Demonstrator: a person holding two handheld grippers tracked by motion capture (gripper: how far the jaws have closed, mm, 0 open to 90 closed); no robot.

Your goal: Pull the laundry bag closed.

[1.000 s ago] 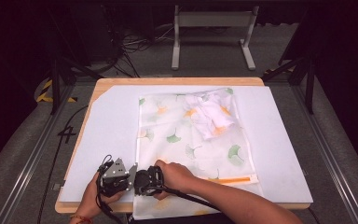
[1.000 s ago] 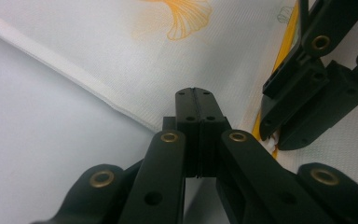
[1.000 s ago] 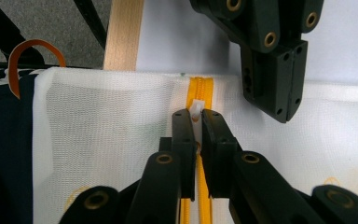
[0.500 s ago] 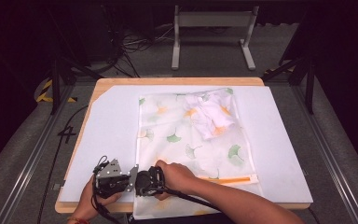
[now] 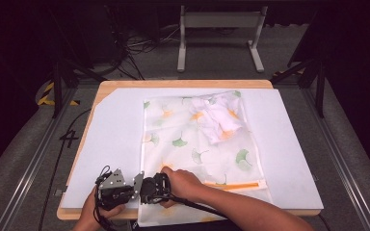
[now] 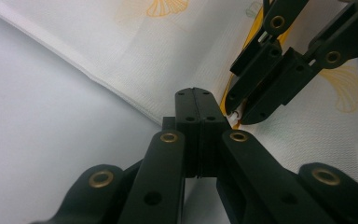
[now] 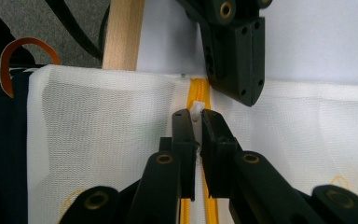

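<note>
A wooden table (image 5: 183, 83) carries a large white sheet (image 5: 111, 130) that covers most of its top. On the sheet lies a white mesh laundry bag (image 5: 192, 144) printed with green and orange ginkgo leaves, reaching from near the far edge to the near edge, where its end hangs slightly past the sheet. Inside the bag, toward its far right corner, sits a crumpled white garment (image 5: 220, 121). An orange zipper (image 5: 233, 185) runs across the bag close to its near end.

At the bag's near left corner the two hands meet. The left claw (image 5: 136, 182) is pressed fully closed at the bag's left hem; in the left gripper view (image 6: 195, 95) its tips sit at the edge of the mesh, and whether any fabric is pinched between them cannot be told. Just beside it, the right claw (image 5: 160, 183) is closed on the small white zipper pull (image 7: 196, 110), which pokes out between its tips (image 7: 195, 114) at the end of the orange zipper tape.
</note>
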